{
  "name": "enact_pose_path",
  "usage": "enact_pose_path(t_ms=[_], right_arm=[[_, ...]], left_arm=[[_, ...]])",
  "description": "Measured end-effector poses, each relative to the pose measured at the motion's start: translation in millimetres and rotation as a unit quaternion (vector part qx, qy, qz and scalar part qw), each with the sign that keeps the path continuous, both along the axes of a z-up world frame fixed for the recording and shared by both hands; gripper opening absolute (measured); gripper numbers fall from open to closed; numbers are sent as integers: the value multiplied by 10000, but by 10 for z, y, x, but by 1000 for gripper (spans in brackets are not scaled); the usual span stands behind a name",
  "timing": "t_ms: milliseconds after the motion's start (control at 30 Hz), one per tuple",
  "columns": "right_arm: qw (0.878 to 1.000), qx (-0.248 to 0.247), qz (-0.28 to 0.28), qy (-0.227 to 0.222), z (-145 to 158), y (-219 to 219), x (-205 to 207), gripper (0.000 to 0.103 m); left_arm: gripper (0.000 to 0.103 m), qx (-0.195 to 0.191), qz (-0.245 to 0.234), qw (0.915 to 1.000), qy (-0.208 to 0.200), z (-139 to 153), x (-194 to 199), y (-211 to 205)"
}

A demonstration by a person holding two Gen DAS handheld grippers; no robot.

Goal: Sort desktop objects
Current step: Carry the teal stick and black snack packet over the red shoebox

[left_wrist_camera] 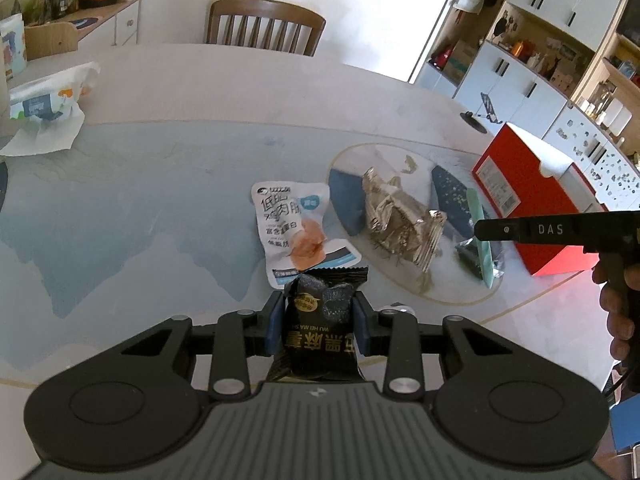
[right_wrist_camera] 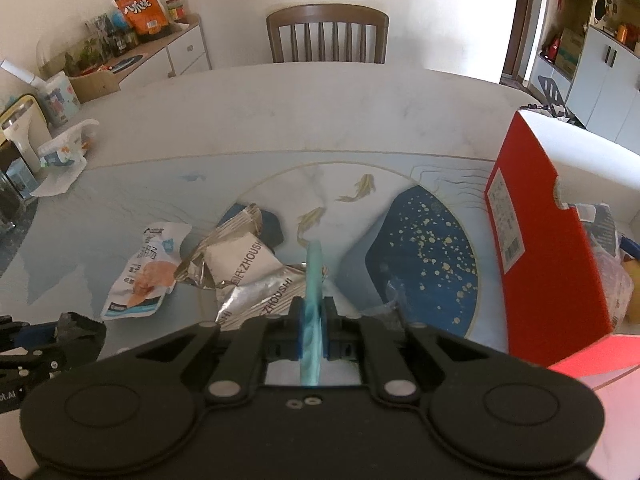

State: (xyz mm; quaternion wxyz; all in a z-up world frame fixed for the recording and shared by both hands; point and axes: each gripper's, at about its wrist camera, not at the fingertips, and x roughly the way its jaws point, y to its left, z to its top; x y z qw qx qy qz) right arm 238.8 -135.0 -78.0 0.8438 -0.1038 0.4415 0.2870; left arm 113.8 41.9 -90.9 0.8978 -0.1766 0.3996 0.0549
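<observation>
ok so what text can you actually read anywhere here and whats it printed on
"WU HE MA SHU": black snack packet in the left gripper, seen upside down.
"ZHOUSHI": silver foil wrappers.
"DAS": right gripper's finger.
White chicken snack pouch: Chinese print, not reliably readable.
Red box labels: too small.

Two close wrist views low over the table (left_wrist_camera: 160,92), both toward the chair (right_wrist_camera: 327,32), seemingly side by side.
</observation>
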Motion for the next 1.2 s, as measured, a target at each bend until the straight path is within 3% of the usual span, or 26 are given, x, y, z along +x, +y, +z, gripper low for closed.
enact_pose_path(t_ms=[567, 1200], right_arm=[[9983, 567, -153, 65, 435, -420, -96, 7], [9922, 1014, -591, -419, 935, -1166, 194, 7]], left_arm=[[33, -54, -211, 9991, -355, 412, 45, -112], [34, 193, -619, 9938, -907, 928, 519, -560]])
